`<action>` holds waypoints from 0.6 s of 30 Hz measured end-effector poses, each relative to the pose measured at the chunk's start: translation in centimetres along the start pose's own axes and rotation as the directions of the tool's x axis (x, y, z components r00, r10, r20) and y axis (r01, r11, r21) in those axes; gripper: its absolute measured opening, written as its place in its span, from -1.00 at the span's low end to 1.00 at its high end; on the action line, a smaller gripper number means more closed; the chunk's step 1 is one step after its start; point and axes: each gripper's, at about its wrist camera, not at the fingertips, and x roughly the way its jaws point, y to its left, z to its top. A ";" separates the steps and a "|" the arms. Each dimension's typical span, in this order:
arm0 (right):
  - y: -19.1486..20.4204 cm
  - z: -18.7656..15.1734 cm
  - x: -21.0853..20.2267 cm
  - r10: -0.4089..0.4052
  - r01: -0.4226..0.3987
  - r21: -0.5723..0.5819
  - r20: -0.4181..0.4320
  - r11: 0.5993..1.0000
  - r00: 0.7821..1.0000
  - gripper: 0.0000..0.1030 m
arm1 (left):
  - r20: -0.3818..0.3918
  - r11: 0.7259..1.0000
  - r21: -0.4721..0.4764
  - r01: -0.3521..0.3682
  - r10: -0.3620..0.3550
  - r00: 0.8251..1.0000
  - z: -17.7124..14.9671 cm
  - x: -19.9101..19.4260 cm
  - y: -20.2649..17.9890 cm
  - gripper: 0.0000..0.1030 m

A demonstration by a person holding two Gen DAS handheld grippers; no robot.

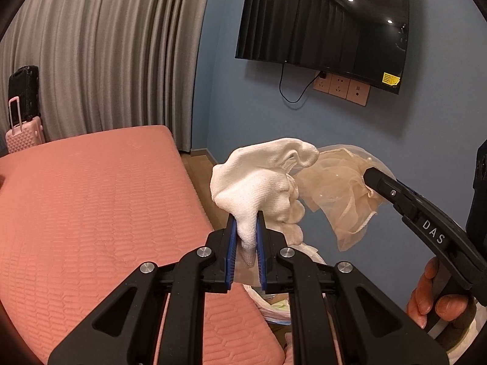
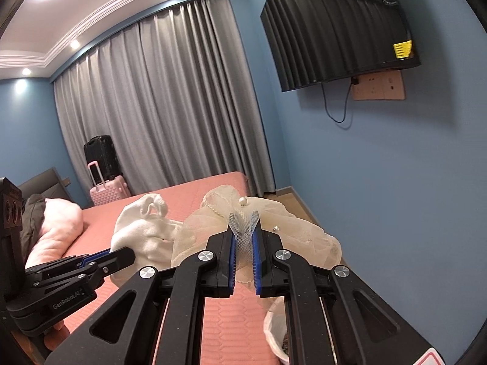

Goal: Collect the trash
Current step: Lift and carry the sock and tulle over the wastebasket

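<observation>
My left gripper (image 1: 246, 228) is shut on a white knitted sock (image 1: 258, 179) and holds it in the air beside the pink bed. My right gripper (image 2: 244, 231) is shut on a cream tulle piece with pearls (image 2: 274, 216), also held up. In the left wrist view the right gripper (image 1: 369, 176) comes in from the right with the tulle (image 1: 341, 188) beside the sock. In the right wrist view the left gripper (image 2: 127, 254) holds the sock (image 2: 143, 228) at the left. A trash bin with a white liner (image 1: 274, 304) sits below both items; its liner also shows in the right wrist view (image 2: 274, 331).
The pink mattress (image 1: 106, 213) fills the left. A pink suitcase (image 2: 106, 188) and a black one (image 2: 100, 152) stand by the grey curtain. A TV (image 1: 325, 24) hangs on the blue wall. Pink bedding (image 2: 57, 225) lies on the bed.
</observation>
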 end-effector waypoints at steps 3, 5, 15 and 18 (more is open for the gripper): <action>-0.8 0.1 -0.6 -0.014 0.014 0.009 0.009 1.000 1.000 -0.85 | -0.002 1.000 0.011 0.008 -0.008 1.000 0.1 0.1 -0.7 -0.77; -1.3 0.1 -1.0 -0.022 0.022 0.014 0.012 1.000 1.000 -0.85 | -0.002 1.000 0.018 0.014 -0.014 1.000 0.1 0.1 -1.2 -0.77; -3.3 -0.8 -1.7 -0.054 0.053 0.036 0.004 0.998 0.999 -0.85 | -0.033 0.997 0.060 0.048 -0.047 0.998 -0.3 1.5 -3.6 -0.77; -4.0 -1.4 -1.4 -0.063 0.063 0.047 -0.010 0.997 0.998 -0.85 | -0.061 0.996 0.065 0.064 -0.060 0.996 -0.6 2.3 -3.9 -0.77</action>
